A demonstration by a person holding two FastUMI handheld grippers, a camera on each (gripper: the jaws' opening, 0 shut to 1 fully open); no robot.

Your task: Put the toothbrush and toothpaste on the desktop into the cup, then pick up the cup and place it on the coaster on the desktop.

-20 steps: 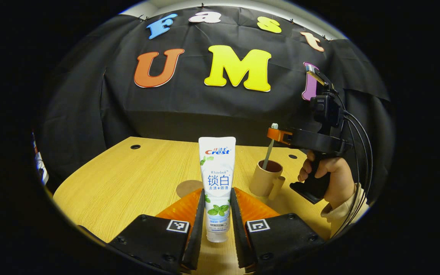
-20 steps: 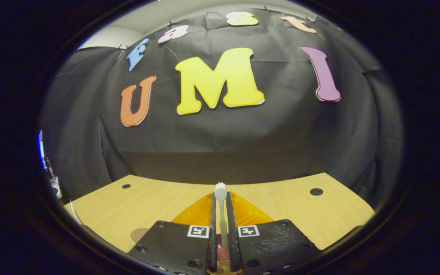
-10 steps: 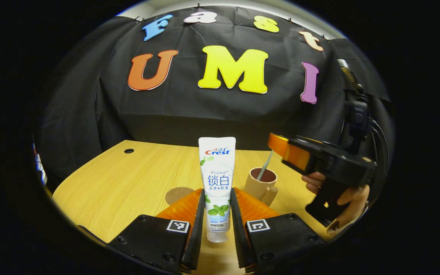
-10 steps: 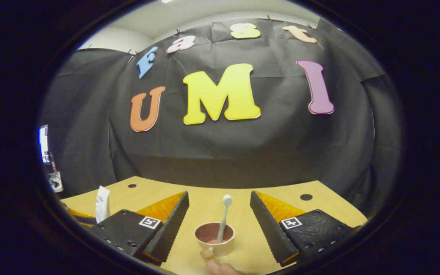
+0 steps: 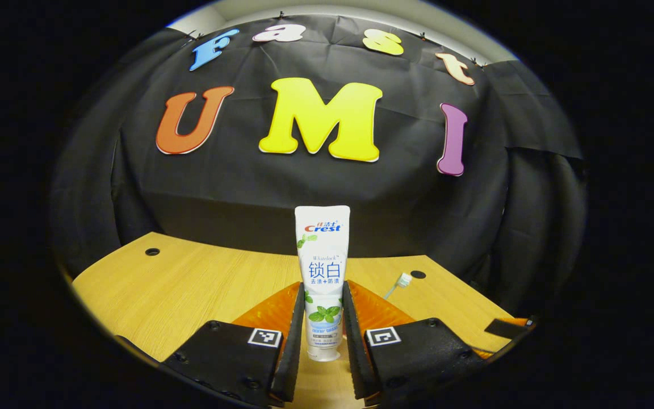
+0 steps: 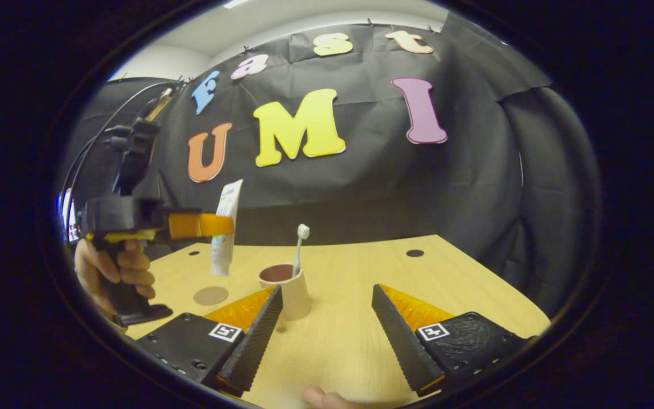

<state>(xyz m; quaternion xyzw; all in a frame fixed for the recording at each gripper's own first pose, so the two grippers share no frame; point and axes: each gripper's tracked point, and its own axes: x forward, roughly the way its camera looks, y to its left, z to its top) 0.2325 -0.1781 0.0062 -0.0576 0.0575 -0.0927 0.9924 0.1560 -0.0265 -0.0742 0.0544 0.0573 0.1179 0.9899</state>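
Observation:
A white toothpaste tube (image 5: 322,267) stands upright between the fingers of my left gripper (image 5: 322,298), which is shut on it. In the right gripper view the same left gripper (image 6: 220,225) holds the toothpaste tube (image 6: 223,250) in the air, just left of a tan cup (image 6: 288,291). A toothbrush (image 6: 300,247) leans inside the cup, head up. My right gripper (image 6: 327,321) is open and holds nothing; it sits nearer than the cup. In the left gripper view the toothbrush head (image 5: 404,278) pokes up beyond my right finger, which hides the cup.
A round brown coaster (image 6: 210,295) lies on the wooden desktop (image 6: 418,284), left of the cup and under the toothpaste tube. A hand (image 6: 114,270) grips the left gripper's handle. Small dark holes (image 6: 415,253) dot the desk's far edge.
My right gripper opened, left the toothbrush standing in the cup and drew back and away. My left gripper carried the toothpaste tube up and toward the cup.

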